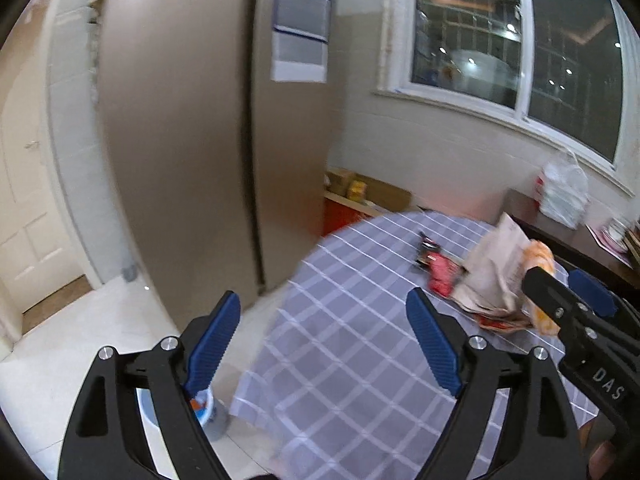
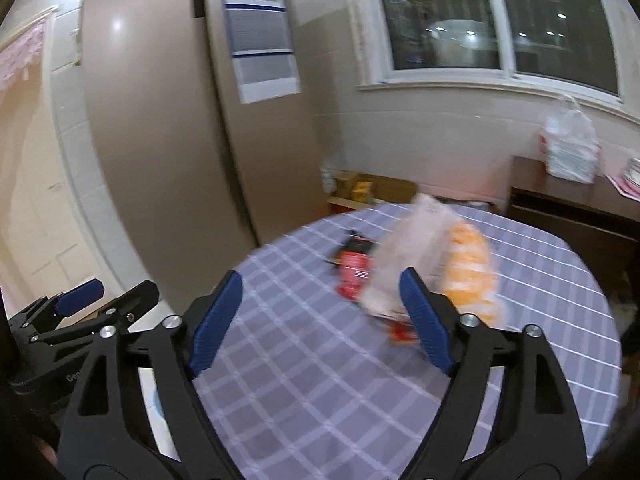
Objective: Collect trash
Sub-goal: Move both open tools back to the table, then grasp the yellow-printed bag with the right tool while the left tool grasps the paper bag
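A heap of trash lies on the round table with the grey checked cloth: a crumpled paper bag, a red wrapper, a small dark wrapper and an orange packet. My left gripper hangs open over the table's near left edge, short of the heap. My right gripper is open too, its right pad just in front of the paper bag, the red wrapper and the orange packet. Neither holds anything. Each gripper shows in the other's view: the right gripper, the left gripper.
A white and blue bin stands on the floor by the table's left side. Behind it rises a tall beige fridge. Cardboard boxes sit against the far wall. A white plastic bag rests on a dark sideboard under the window.
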### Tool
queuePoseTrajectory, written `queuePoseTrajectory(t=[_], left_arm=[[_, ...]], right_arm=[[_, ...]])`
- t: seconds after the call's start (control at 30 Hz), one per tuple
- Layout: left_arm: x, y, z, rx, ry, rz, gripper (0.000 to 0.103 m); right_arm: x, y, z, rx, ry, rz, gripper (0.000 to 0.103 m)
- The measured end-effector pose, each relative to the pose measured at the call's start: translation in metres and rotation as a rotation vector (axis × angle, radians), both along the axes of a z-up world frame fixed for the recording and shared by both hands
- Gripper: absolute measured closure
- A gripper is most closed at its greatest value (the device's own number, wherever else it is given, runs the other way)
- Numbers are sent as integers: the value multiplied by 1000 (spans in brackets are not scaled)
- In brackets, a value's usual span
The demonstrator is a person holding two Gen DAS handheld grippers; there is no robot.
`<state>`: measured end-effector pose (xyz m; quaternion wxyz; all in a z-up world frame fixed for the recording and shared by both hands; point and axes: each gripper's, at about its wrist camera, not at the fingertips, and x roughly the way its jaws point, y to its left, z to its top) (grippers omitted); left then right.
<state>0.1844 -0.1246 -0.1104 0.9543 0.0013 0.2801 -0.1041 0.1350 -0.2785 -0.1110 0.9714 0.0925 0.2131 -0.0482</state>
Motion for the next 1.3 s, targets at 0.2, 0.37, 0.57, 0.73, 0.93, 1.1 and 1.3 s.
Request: queuePoseTrajectory(t=[0.2,0.37,0.57,0.73,0.93,1.1,1.3], left_arm=[[10,-52,-21,-8,84,-86,18],[25,-81,-38,-13,157,-127,18],[38,-99,-49,-10,180,-161,18],[39,-116,-59,43,180,-214,18],[41,-129,-61,33,193,-235,18],[32,-149,-61,52,183,-290,18],[12,-185,-65,147,120,-404,18]], right_arm=[[-8,-63,-18,43,38,-115,20],[2,-93,-34,69,82,-160,20],[22,-116,-53,123,142,-149,20],[34,-120,-61,149,172,-125,20],[36,-122,-68,166,188,-80,58],[9,-129,-58,112,131,-148,59],[-13,-145,-60,111,135,-193,59]])
